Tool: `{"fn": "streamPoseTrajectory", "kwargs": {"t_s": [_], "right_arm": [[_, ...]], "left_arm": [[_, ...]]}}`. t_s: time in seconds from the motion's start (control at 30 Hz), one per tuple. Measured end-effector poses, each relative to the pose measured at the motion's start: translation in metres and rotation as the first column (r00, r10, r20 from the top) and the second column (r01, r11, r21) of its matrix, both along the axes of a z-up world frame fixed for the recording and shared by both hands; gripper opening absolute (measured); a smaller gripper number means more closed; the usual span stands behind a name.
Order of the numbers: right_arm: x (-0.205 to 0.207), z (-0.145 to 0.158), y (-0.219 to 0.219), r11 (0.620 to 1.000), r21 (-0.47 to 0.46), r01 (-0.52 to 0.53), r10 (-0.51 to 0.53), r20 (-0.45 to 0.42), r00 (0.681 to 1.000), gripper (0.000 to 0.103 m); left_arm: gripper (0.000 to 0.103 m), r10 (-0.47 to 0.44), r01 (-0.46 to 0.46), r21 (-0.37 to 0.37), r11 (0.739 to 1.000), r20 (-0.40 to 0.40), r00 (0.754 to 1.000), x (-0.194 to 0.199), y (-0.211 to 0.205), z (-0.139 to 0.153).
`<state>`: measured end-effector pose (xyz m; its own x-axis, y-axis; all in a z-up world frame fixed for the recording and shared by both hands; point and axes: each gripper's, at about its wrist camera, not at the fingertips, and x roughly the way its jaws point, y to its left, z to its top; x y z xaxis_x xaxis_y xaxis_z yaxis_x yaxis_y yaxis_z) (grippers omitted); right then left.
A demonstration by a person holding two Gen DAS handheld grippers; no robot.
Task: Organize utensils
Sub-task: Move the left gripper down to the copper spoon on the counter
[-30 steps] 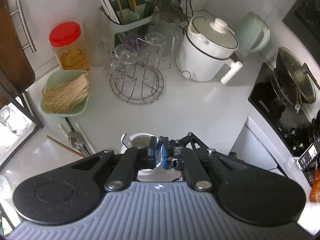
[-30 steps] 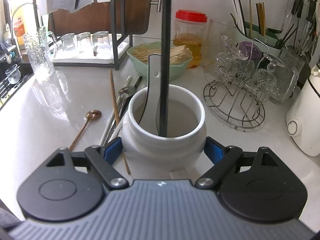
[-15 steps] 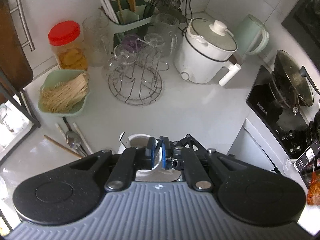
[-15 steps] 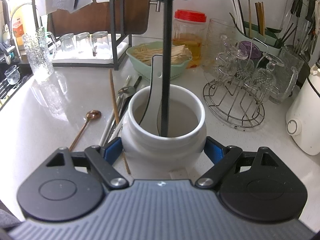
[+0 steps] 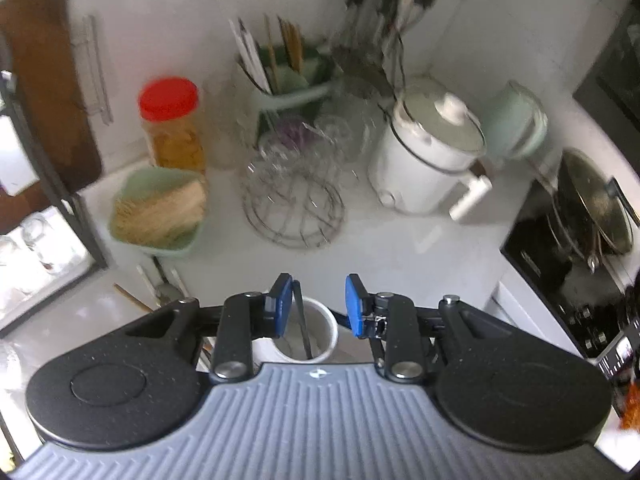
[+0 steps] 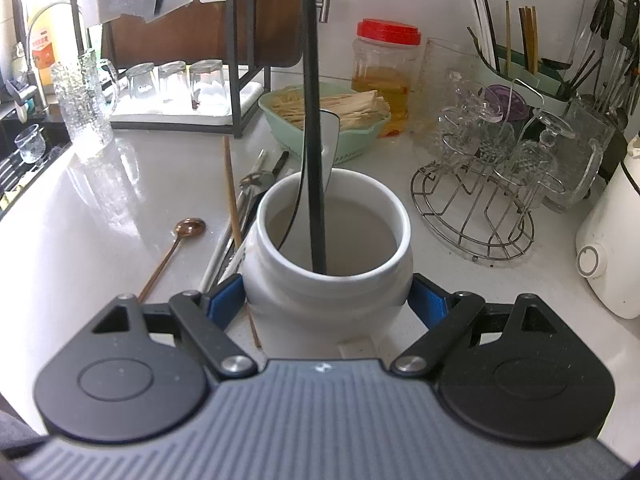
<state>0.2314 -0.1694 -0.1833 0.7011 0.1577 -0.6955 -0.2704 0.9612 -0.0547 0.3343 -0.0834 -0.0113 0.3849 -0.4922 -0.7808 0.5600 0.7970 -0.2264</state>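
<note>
With the right tool (image 6: 328,300) clamping the white jar (image 6: 328,264), lift the spread-open left tool (image 5: 316,306) straight above it, clear of the black utensil (image 6: 314,160).

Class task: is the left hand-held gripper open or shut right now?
Open. The left hand-held gripper has its blue pads apart above the white jar; the black chopstick stands free inside.

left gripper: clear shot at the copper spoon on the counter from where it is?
Probably yes. Left gripper is open above the jar; the copper spoon lies alone on bare counter, apart from the other utensils.
</note>
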Motion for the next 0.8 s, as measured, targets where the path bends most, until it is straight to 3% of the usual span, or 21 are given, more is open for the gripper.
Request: {"fn": "streamPoseTrajectory", "kwargs": {"t_s": [0.5,0.8], "right_arm": [[-0.001,0.0,0.001,1.0,0.006,0.012,-0.012,0.008,1.0,0.09],[-0.001,0.0,0.002,0.999,0.01,0.03,-0.03,0.008,1.0,0.09]], "left_arm": [[0.033,0.111,-0.106,-0.053,0.993,0.118,0.987,-0.031,0.035,0.021],[0.033,0.209,-0.201,-0.082,0.976,0.113,0.971,-0.047,0.064,0.003]]}}
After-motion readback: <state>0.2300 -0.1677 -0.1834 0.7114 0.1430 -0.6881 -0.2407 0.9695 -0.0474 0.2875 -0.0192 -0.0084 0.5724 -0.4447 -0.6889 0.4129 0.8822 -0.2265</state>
